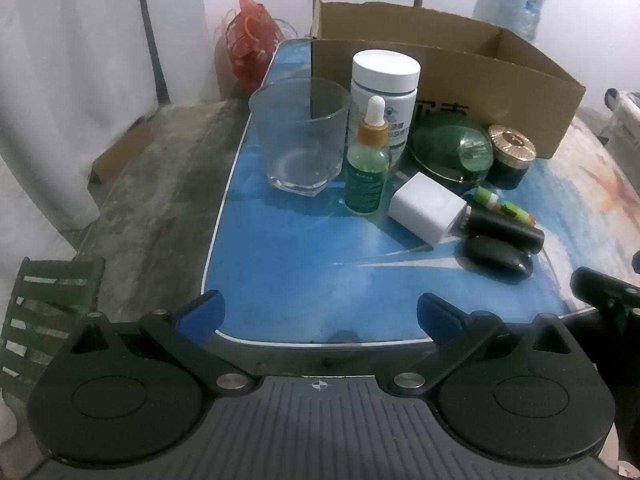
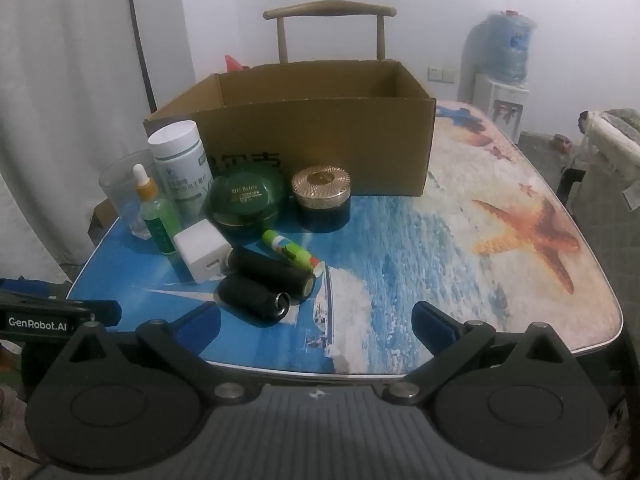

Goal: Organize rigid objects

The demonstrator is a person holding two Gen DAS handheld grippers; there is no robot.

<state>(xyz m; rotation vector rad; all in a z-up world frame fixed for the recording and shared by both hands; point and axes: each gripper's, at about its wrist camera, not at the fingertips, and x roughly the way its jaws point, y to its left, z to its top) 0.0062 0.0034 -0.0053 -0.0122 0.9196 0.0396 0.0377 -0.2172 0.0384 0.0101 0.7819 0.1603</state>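
A: Two sets of tongs, both spread wide, nothing between the pads. Left tongs [image 1: 318,314] at the bottom of the left wrist view, over the near edge of the worktop [image 1: 288,280]. Right tongs [image 2: 316,318] at the bottom of the right wrist view, same near edge.

B: Nearest items?

A: Right wrist view, lower left of centre: two black cylinders lying side by side, touching, the small black cylinder [image 2: 254,294] in front of the larger black cylinder [image 2: 272,274]. A white cube charger [image 2: 200,254] sits just left of them; a green lip balm tube [image 2: 292,254] lies behind, slanting.

B: Middle row?

A: Green dropper bottle [image 2: 158,220], upright, at left. Clear glass [image 2: 124,188] behind it, upright. White-capped bottle [image 2: 180,164] beside the glass. Right of these, a green round case [image 2: 244,200], then a gold-lidded jar [image 2: 322,200].

B: Farthest?

A: Open cardboard box [image 2: 320,140], centre frame, directly behind the row; what is inside cannot be seen.
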